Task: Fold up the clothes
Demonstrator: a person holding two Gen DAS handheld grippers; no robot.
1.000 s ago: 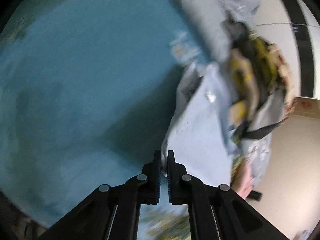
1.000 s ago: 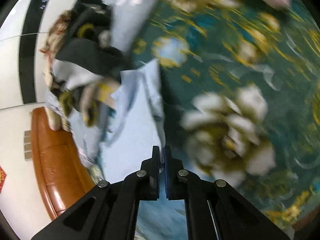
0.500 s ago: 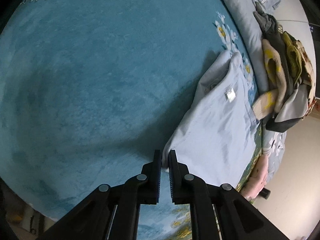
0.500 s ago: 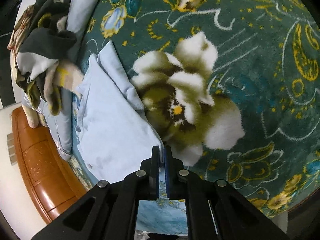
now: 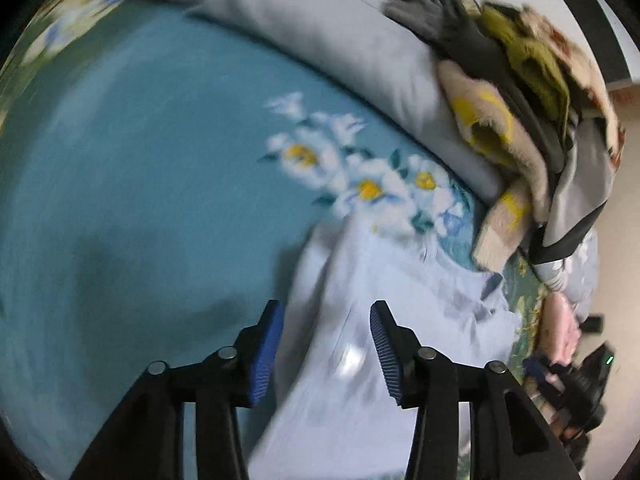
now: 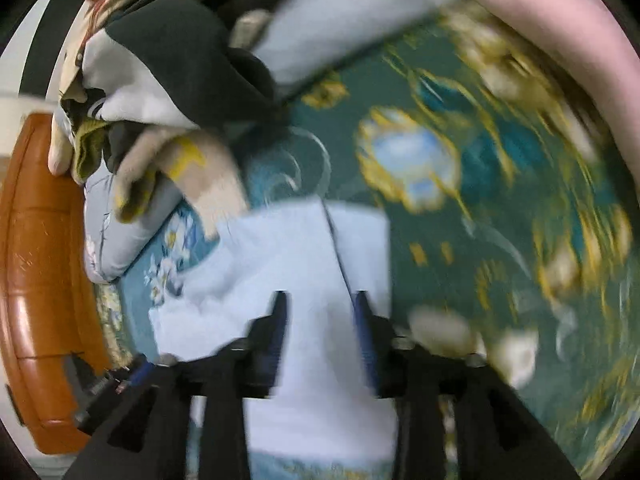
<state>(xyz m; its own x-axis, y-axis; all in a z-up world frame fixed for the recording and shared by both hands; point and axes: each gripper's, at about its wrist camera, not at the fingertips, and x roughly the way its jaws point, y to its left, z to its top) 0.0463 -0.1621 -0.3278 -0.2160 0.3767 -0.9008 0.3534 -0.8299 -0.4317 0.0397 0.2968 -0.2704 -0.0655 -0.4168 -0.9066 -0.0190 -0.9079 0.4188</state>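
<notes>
Now the pale blue shirt [image 5: 384,320] lies flat on the bedspread in the lower middle of the left view, and in the right view [image 6: 296,272] it fills the lower centre as a smooth, squared-off fold with one straight crease running up it. The left gripper [image 5: 326,344] stands spread wide above the cloth with nothing between its ribbed blue pads; the right gripper [image 6: 320,332] is likewise spread, its fingers blurred, over the shirt's near part. Half a second ago both claws were pressed together on the shirt's edge; both have since let go and opened.

Around the shirt the bedspread [image 5: 140,160] is a soft, plain teal plush at the left of the left view, with a printed cluster of white and yellow flowers just above the shirt; in the right view [image 6: 500,160] it turns dark green with gold scrolls and large pale blooms. A grey-blue quilt [image 5: 340,40] curves across the top of the left view, and a loose pile of clothes [image 5: 528,92] in beige, olive, black and grey rests on it at upper right, one fuzzy beige piece hanging down near the shirt. A glossy orange-brown wooden bed frame [image 6: 36,260] runs down the left edge of the right view. Both views are motion-blurred.
</notes>
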